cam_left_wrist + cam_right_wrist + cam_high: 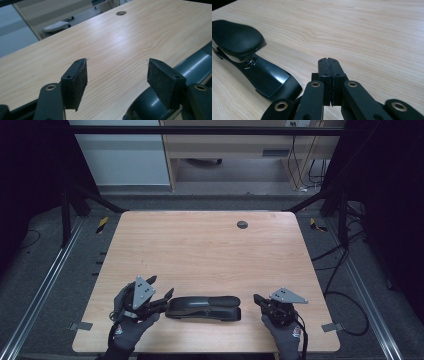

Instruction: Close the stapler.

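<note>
While L claw (161, 296) gapes beside stapler (204, 308), R claw (329, 65) pressed together; nothing held.

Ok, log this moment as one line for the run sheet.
left gripper: open, at stapler's left end | right gripper: shut, empty, off its right end | stapler: flat on table

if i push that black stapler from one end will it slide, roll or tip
The stapler would probably slide or pivot, not roll: it lies long and low, flat on the table. Its glossy, rounded top looks rigid and likely slippery for pads. A push off its long axis would likely swing it round.
</note>
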`<state>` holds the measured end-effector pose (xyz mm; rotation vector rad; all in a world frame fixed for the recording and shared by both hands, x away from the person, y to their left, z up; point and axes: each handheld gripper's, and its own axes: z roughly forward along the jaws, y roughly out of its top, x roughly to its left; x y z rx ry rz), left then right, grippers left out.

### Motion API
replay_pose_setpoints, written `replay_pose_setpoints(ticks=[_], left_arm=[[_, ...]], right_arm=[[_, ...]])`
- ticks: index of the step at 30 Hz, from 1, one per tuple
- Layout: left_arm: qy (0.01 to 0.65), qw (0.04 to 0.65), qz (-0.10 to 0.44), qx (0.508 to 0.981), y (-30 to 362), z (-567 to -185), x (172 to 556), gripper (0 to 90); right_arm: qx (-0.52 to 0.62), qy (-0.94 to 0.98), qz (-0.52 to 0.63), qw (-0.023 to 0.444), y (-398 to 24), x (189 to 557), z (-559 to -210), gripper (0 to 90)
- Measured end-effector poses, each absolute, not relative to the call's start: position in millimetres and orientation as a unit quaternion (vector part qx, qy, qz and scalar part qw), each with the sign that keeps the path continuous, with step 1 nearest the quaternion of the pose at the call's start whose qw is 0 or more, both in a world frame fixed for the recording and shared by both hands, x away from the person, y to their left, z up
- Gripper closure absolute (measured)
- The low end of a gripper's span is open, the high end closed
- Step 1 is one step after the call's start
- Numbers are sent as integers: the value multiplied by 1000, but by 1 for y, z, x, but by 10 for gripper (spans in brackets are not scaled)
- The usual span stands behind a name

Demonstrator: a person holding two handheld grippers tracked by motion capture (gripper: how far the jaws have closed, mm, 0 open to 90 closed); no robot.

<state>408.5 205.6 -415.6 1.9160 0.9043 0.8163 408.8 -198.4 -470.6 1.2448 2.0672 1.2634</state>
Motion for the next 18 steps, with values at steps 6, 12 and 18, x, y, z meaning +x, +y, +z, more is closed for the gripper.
replay_pose_setpoints(ticks=[6, 12, 18], left_arm=[[391, 417, 329, 752, 226, -425, 414, 333], [415, 409, 334, 741, 241, -435, 417, 342], [431, 403, 335, 734, 250, -443, 416, 345]], right_arm=[[435, 744, 462, 207, -198, 410, -465, 894], [424, 743, 474, 207, -196, 406, -457, 889], [416, 740, 488, 203, -193, 402, -447, 890]])
